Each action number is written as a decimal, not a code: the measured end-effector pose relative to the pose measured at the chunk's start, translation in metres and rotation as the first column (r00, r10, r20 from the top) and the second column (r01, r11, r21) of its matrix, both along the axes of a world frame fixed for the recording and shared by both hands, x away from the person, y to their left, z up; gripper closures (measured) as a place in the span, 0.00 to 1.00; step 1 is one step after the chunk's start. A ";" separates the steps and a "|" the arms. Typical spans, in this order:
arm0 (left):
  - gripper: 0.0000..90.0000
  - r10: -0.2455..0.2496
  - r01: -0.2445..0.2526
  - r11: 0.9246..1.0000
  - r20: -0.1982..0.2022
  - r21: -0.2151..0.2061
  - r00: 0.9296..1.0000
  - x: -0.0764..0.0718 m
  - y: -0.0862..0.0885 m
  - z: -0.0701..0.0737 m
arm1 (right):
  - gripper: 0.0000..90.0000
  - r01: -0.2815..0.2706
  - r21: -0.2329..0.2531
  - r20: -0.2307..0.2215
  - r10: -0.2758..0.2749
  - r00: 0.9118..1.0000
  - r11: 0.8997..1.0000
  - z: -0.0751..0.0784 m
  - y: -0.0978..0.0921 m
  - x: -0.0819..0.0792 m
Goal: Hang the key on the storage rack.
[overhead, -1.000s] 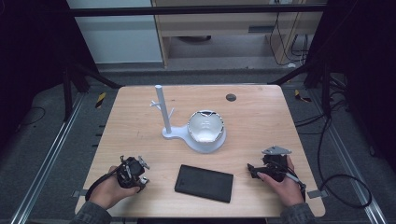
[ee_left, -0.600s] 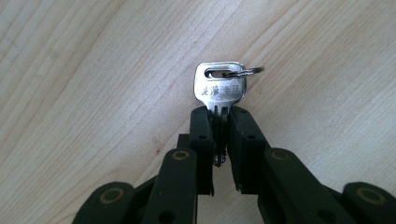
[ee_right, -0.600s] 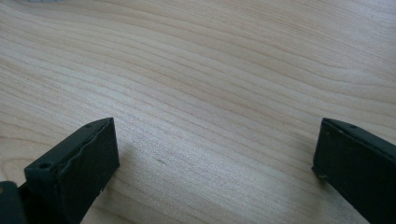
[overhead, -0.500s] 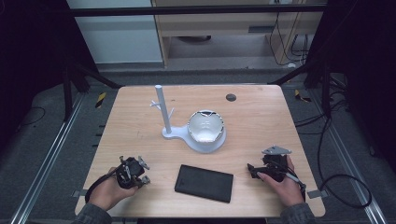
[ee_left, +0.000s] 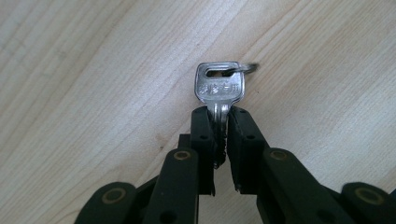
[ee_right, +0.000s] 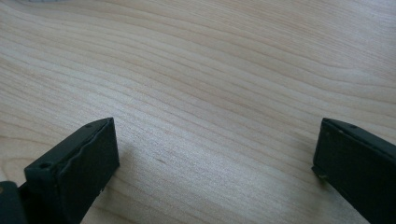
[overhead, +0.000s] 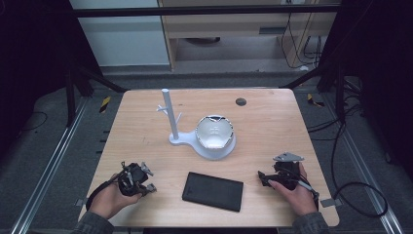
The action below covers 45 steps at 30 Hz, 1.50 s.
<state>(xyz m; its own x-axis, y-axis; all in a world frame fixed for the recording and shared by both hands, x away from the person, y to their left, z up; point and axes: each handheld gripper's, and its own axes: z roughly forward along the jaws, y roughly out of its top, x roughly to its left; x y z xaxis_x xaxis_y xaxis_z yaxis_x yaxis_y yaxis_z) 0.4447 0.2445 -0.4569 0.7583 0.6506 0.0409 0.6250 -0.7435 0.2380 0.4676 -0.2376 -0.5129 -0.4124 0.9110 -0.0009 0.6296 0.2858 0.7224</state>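
two grippers on the table [overhead: 272, 112] right now, both down near its front edge. the left gripper [ee_left: 222, 122], over by the front left corner in the high view [overhead: 135, 178], has its jaws pinched tight on a silver key [ee_left: 219, 88]. the blade sits clamped between the two black tips, the flat head sticks out past them, and a thin ring [ee_left: 246, 68] threads through the slot in the head. the key's head hangs over bare wood grain; whether it touches the wood, cannot tell from here.

the right gripper [ee_right: 215, 154], by the front right corner [overhead: 272, 178], has its jaws spread wide, nothing between them, just pale wood grain underneath. a hand wraps each tool from the front edge.

between the two grippers, close to the front edge, lies a flat black rectangular case [overhead: 213, 191], slightly skewed to that edge. around the middle of the table stands a white stand [overhead: 170, 117] with an upright post and little side pegs, its base joined to a round white dish [overhead: 214, 132] on its right. up near the back edge, right of centre, a small dark round spot [overhead: 240, 102] sits in the tabletop.
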 end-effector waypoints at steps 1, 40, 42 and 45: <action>0.90 -0.002 0.002 1.000 0.005 0.006 1.000 0.000 0.000 0.001 | 0.00 0.000 0.000 0.000 0.000 1.000 1.000 0.000 0.000 0.000; 0.90 -0.017 0.022 0.999 0.164 -0.028 0.986 0.035 -0.012 0.101 | 0.00 -0.001 -0.004 0.001 0.001 1.000 1.000 0.000 0.000 0.000; 0.90 -0.027 0.030 0.999 0.169 -0.016 0.985 0.039 -0.014 0.109 | 0.00 -0.002 -0.004 0.001 0.002 1.000 1.000 0.000 0.000 0.000; 0.90 -0.035 0.036 0.999 0.175 -0.003 0.984 0.044 -0.017 0.120 | 0.00 -0.002 -0.003 0.000 0.002 1.000 1.000 0.000 0.000 0.000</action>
<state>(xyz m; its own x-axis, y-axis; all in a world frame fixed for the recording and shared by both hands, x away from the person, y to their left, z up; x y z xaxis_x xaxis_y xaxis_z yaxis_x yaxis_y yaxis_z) 0.4883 0.2277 -0.3371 0.7627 0.6239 0.1706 0.5466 -0.7627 0.3458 0.4675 -0.2378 -0.5129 -0.4139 0.9103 -0.0042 0.6288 0.2893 0.7217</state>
